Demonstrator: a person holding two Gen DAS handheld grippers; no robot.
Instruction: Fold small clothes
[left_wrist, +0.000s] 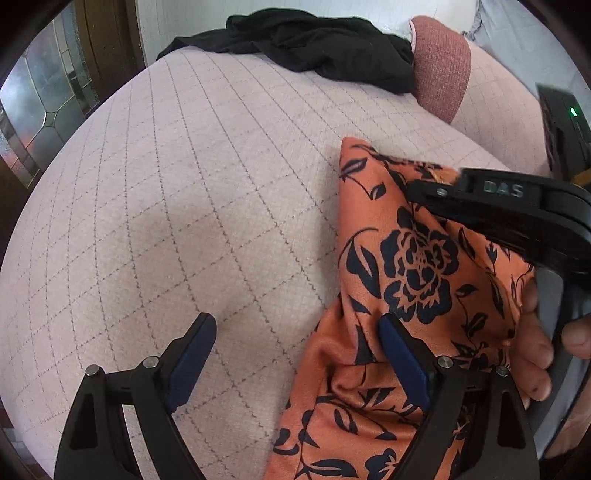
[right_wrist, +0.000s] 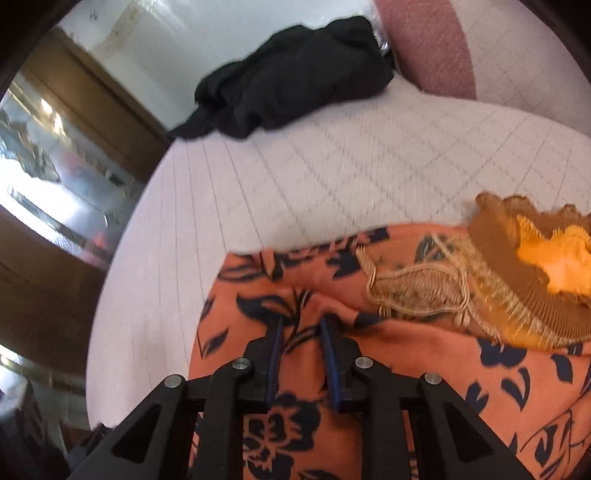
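Left gripper (left_wrist: 297, 354) spread wide, gripping nothing, one finger (left_wrist: 402, 365) resting against orange floral cloth (left_wrist: 413, 280). Right gripper (right_wrist: 301, 332) nearly closed, pinching a fold of that cloth on the bed (left_wrist: 166, 206).

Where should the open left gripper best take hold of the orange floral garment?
Probably its free left edge, coming in from the bare quilt side. The left gripper already straddles that edge, while the right gripper pinches a fold farther in.

Quilted bed (left_wrist: 184, 184): floral garment (left_wrist: 406, 266), black garment (left_wrist: 314, 44), cushion (left_wrist: 441, 66)
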